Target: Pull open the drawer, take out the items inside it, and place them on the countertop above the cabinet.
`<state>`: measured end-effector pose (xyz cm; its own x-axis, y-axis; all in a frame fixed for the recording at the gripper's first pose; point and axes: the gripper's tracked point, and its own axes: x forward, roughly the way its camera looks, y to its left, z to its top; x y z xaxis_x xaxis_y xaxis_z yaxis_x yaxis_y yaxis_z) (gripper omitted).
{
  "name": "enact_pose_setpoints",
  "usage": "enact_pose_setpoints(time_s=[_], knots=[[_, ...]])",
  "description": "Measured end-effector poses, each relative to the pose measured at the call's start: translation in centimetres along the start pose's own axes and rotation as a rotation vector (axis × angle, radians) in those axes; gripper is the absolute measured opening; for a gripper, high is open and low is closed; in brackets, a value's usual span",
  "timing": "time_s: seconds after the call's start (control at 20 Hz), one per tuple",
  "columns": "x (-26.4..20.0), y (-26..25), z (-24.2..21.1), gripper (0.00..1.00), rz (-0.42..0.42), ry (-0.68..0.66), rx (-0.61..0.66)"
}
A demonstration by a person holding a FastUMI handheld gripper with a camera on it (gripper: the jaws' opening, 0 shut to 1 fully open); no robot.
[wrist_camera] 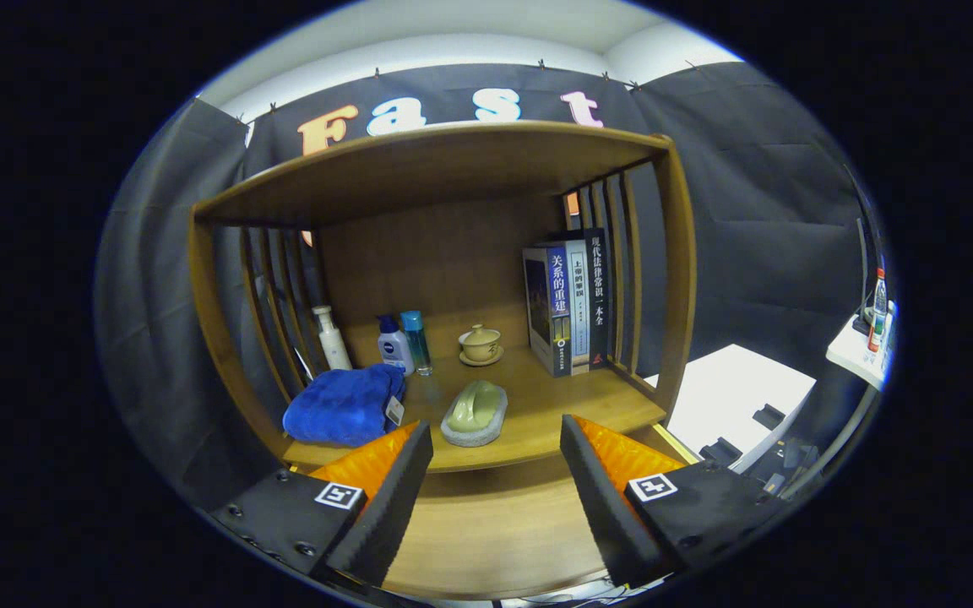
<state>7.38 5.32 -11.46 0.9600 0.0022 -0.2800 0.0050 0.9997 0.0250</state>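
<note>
- Two fingers spread wide, gripping nothing: gripper [495, 485] hovering over the countertop [537, 405].
- Lying just beyond the fingers at twelve o'clock: green item [475, 411]; blue towel [343, 405] at ten.
- Probably releasing; next, dropping back toward the drawer, out of sight.

A wooden shelf unit [444, 169] with slatted sides carries everything on its lower board, the tabletop [554, 405]. At its front left lies a folded blue towel [343, 405], and just beside it, near the front edge, a green object sits on a grey stone-like base [475, 414]. Along the back stand a white pump bottle [332, 338], a white-and-blue bottle [394, 344] and a slim blue bottle [416, 340], the last two close together. A lidded cup on a saucer [481, 344] stands mid-back. Upright books [567, 304] stand against the right slats.
</note>
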Motion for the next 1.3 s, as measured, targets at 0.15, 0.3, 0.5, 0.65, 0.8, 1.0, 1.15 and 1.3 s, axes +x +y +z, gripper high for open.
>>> enact_pose_setpoints(time_s=[0.15, 0.3, 0.5, 0.65, 0.8, 1.0, 1.15, 1.3], knots=[[-2.7, -1.1, -0.3, 0.98, 0.018, -0.062, 0.015], [-5.7, -2.5, -1.7, 0.98, 0.004, -0.105, -0.016], [-8.0, -4.1, -4.6, 0.98, -0.014, -0.112, -0.055], [-9.1, -4.7, -6.5, 0.98, -0.018, -0.110, -0.056], [-9.7, -5.5, -9.0, 0.98, -0.029, -0.109, -0.074], [-9.7, -6.3, -12.8, 0.98, -0.052, -0.063, -0.103], [-9.8, -6.2, -15.3, 0.98, -0.053, -0.024, -0.118], [-9.4, -6.2, -17.0, 0.98, -0.055, 0.005, -0.098]])
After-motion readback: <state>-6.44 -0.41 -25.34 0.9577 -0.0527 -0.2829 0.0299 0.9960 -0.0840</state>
